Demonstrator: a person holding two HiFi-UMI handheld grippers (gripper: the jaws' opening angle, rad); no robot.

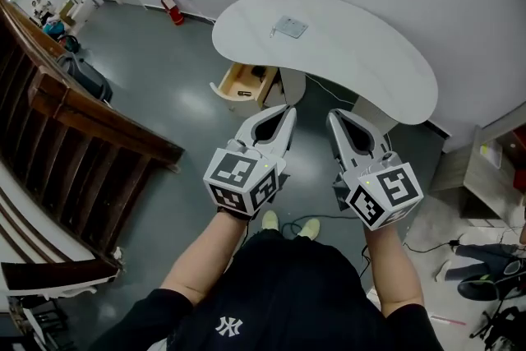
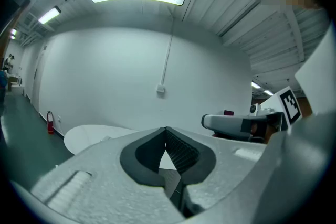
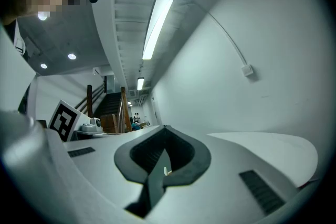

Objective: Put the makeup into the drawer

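Both bare forearms (image 1: pixel 207 257) reach forward from the body, holding the left gripper (image 1: pixel 287 113) and right gripper (image 1: pixel 336 117) side by side, each with jaws closed together on nothing, tips pointing ahead.

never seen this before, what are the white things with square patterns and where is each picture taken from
Those are two hand-held grippers, each with two jaws and a marker cube. The head view looks down from the person's head at the left gripper and right gripper. The other two pictures come from a camera riding on each gripper. Ahead stands a white table with a small flat grey item on it and an open wooden drawer beneath. Both grippers are shut, holding nothing.
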